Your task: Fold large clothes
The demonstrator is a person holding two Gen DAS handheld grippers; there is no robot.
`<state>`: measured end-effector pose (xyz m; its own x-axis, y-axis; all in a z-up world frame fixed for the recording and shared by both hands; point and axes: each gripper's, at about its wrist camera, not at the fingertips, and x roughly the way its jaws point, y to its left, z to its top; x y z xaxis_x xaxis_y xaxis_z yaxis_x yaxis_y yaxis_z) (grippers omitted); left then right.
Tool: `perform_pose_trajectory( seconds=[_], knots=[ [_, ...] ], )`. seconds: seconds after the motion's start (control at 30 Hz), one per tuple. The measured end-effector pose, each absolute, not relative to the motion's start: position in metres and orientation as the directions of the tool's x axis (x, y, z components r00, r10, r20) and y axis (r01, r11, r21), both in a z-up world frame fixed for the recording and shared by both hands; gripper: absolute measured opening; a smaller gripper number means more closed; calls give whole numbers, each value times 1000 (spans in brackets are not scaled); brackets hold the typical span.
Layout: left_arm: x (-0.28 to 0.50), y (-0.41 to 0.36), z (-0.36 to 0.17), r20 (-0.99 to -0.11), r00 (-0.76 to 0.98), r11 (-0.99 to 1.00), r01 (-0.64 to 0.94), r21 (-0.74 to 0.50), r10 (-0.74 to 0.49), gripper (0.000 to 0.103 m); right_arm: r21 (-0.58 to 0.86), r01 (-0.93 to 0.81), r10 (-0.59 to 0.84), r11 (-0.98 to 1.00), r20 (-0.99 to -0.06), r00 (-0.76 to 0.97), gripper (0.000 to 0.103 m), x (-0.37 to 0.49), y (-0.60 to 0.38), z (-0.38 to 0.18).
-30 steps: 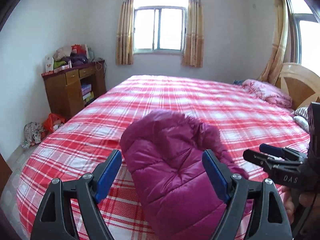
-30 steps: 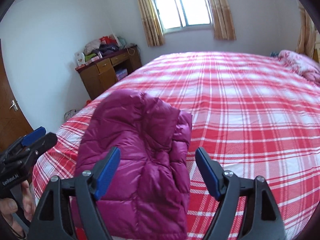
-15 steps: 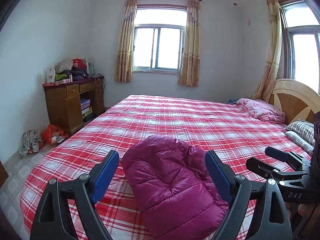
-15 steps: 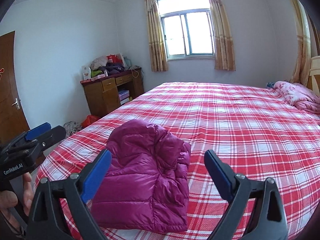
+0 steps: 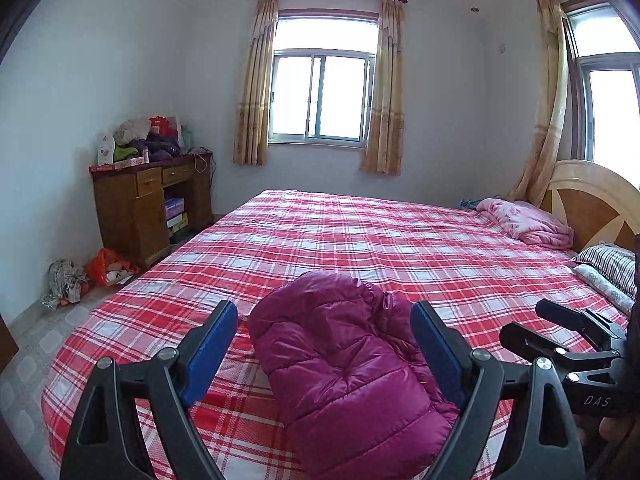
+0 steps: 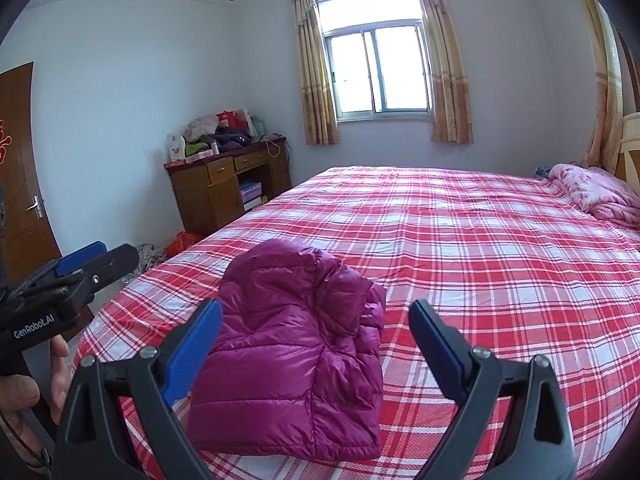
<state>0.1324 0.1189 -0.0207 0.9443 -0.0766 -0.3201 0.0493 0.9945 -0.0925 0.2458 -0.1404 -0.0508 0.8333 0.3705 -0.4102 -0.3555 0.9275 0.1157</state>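
Far left, wooden desk point(image 5: 148, 208) against the wall, clutter on top too small to sort; bags on the floor point(image 5: 92, 274) beside it are unclear. Left gripper point(image 5: 324, 354) jaws wide apart, just widened a little, gripping nothing. Folded magenta puffer jacket point(image 6: 296, 354) lies on the red plaid bed point(image 6: 500, 264) near its front edge, lower end cut off by the frame. Right gripper point(image 6: 316, 350) just opened wide, empty. Pink blanket point(image 5: 528, 222) far right; headboard point(image 5: 592, 196) partly cropped.

Jacket's point(image 5: 352, 376) near end cut off by frame edge, desk-top clutter point(image 6: 218, 134) too small to identify — headboard point(image 5: 592, 196) partly cropped
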Motion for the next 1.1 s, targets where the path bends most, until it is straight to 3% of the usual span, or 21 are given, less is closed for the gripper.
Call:
perform_pose_trajectory(
  seconds=[1.1],
  knots=[
    [145,121,-30,-387,922,996,-17,-86,-17,89,106,-364,374,925,-409,832,99,242,-139,-54]
  ],
)
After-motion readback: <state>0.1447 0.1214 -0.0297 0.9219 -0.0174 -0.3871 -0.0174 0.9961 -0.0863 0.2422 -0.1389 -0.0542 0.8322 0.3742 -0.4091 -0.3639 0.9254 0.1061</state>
